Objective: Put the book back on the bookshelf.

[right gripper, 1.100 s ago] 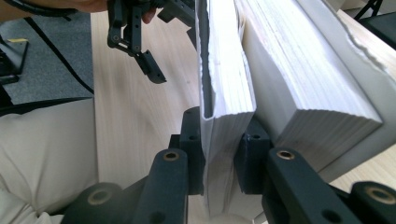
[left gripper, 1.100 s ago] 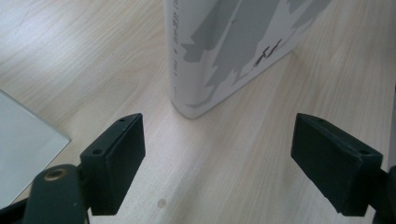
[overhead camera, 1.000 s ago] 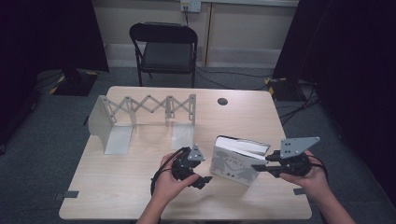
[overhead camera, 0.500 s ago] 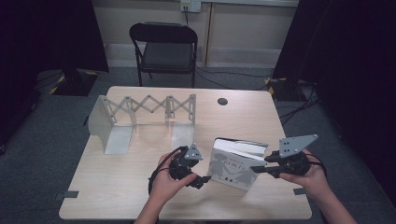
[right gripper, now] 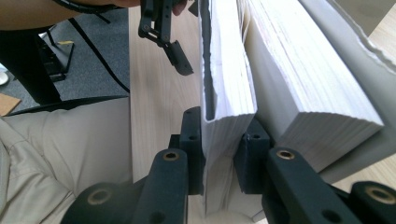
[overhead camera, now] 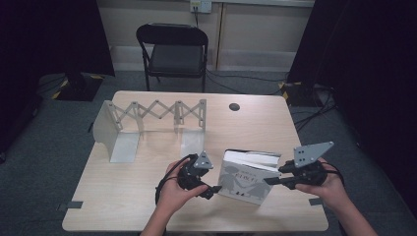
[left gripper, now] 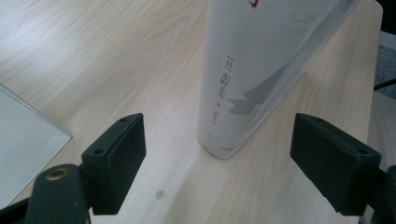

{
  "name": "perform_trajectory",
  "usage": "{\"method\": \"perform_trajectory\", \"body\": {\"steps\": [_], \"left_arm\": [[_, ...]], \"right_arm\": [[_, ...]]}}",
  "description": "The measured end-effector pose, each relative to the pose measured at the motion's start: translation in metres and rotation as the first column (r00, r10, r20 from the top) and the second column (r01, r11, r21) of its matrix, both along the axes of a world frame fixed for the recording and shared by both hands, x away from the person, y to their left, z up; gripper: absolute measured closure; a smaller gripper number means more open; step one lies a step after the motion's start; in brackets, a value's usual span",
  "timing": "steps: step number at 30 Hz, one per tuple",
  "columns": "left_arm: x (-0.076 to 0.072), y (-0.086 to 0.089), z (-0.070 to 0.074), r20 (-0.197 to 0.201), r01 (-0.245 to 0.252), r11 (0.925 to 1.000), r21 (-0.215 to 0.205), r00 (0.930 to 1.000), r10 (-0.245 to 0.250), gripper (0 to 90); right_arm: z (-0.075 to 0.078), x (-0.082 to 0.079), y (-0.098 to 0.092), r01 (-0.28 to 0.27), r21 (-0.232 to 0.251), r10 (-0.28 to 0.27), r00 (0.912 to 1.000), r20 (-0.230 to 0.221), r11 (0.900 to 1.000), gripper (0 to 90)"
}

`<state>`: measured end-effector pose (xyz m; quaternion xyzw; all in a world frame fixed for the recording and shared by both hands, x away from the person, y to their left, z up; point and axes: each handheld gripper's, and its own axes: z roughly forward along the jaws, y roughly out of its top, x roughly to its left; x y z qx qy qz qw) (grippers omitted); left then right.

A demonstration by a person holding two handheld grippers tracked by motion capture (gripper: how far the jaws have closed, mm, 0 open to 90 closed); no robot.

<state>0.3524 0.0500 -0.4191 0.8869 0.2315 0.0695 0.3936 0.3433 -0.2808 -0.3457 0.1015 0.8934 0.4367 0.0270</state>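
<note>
Right gripper view showed my right tongs (right gripper: 223, 140) clamped on a wad of the book's (overhead camera: 246, 176) pages at its right edge, while my open left tongs (left gripper: 219, 163) straddled its upright spine on the near table (overhead camera: 123, 206).

A thick white book (overhead camera: 248, 176) with grey figures and a red title on its cover stands tilted near the worktop's front edge, toward the right corner, pages partly fanned open.

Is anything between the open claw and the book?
No. The left gripper points at the book spine with bare table between them. The right gripper already pinches some of its pages.
</note>
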Motion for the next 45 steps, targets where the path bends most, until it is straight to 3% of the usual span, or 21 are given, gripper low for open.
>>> {"method": "perform_trajectory", "body": {"steps": [13, 18, 29, 37, 45], "left_arm": [[0.0, -0.002, 0.005, 0.005, 0.025, 0.9997, 0.004, 0.9997, -0.025, 18.4], [0.002, -0.004, 0.009, 0.005, 0.041, 0.999, -0.016, 0.9991, -0.041, 19.3], [0.007, -0.01, 0.026, 0.02, 0.083, 0.9965, -0.007, 0.9963, -0.083, 19.5], [0.011, -0.019, 0.033, 0.018, 0.115, 0.9933, -0.005, 0.9932, -0.115, 19.5], [0.014, -0.027, 0.038, 0.024, 0.132, 0.9913, -0.007, 0.9911, -0.131, 19.5]], "right_arm": [[0.001, 0.0, 0.0, 0.034, -0.017, -0.035, 0.9992, -0.019, 0.999, 75.2], [0.002, 0.001, 0.001, 0.033, -0.029, -0.034, 0.9992, -0.021, 0.999, 74.3], [0.0, 0.002, -0.003, 0.05, -0.007, -0.051, 0.998, -0.038, 0.999, 68.7], [-0.002, 0.003, -0.006, 0.075, -0.012, -0.075, 0.9962, -0.045, 0.997, 63.5], [-0.008, 0.005, -0.013, 0.099, 0.015, -0.098, 0.9925, -0.073, 0.995, 59.6]]}}
